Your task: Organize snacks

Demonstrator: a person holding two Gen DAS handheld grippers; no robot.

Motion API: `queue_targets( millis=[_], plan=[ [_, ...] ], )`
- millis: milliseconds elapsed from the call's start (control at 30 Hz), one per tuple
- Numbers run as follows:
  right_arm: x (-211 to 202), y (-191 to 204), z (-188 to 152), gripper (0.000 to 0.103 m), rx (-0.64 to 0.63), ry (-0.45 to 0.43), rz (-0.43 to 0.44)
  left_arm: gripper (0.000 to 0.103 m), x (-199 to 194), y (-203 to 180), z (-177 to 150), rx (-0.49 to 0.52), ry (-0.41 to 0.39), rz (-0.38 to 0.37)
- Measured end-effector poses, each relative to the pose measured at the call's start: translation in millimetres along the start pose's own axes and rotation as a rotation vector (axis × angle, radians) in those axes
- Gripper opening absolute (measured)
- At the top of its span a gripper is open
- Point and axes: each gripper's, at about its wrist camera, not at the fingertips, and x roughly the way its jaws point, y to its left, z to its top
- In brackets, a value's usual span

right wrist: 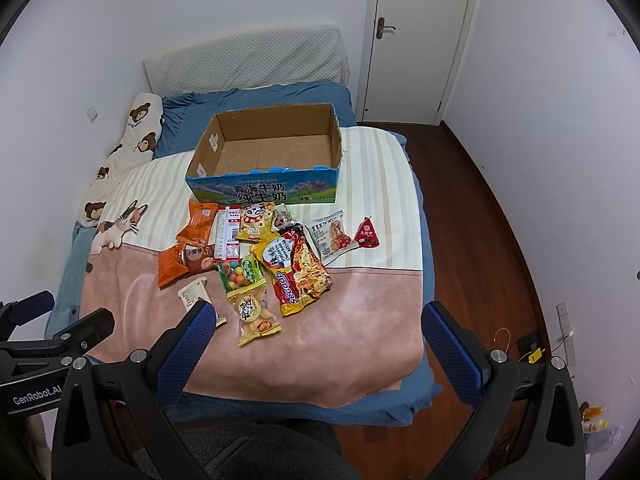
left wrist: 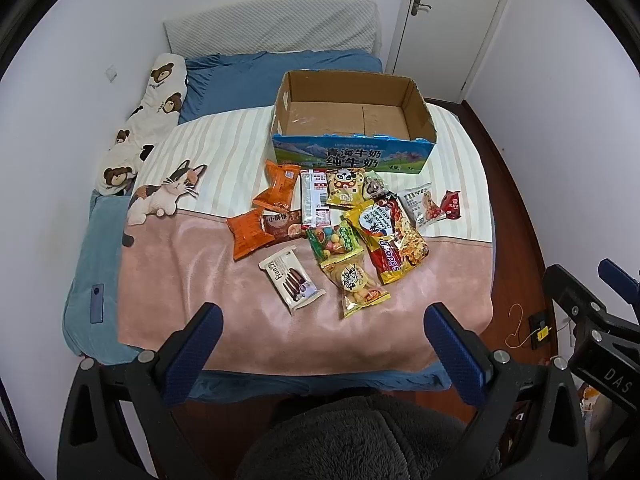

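Surface: a bed (left wrist: 248, 92) with a blue sheet is seen, overlaid by a blanket (left wrist: 224, 280) that is pink on the near half and cream-striped on the far half, with a cat motif (left wrist: 168, 192) at its left edge.
Bedding: a quilted white pillow (left wrist: 272, 24) is propped against the far wall; a bear-print pillow (left wrist: 152, 112) lies along the left side.
Room: white walls are seen all round, with a closed white door (right wrist: 416, 36) at far right and dark wooden flooring (right wrist: 472, 216) right of the bed.
Container: an open cardboard box (left wrist: 352, 152), blue-printed on its near face, stands on the striped half, far of the snacks; its floor is seen bare.
Snacks, left group: two orange packets (left wrist: 276, 188) and a brown biscuit packet (left wrist: 284, 226) lie touching one another.
Snacks, middle group: a white strip packet (left wrist: 314, 200), a yellow panda packet (left wrist: 346, 188), a green sweets bag (left wrist: 334, 240), a yellow noodle bag (left wrist: 388, 236) and a clear yellow bag (left wrist: 358, 286) overlap in a heap.
Snacks, near left: a white wafer packet (left wrist: 290, 280) lies alone on the pink half.
Snacks, right: a white cookie packet (left wrist: 422, 204) touches a small red pouch (left wrist: 450, 204).
Left gripper (left wrist: 326, 328): held wide apart above the near edge of the bed, with nothing between the blue pads.
Right gripper (right wrist: 318, 328): likewise spread wide and carrying nothing, above the near edge.
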Motion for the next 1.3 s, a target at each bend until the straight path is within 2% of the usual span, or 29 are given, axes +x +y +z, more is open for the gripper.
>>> queue_targets(
  millis=[1067,1300],
  plan=[
    [-1,0,5,0.103,0.004,0.004,0.020,0.103,-3,4,6,-0.005,0.003,-0.002],
    [18,-4,7,0.103,0.016,0.016,0.034,0.103,13,16,11,-0.032,0.009,0.002]
  ],
)
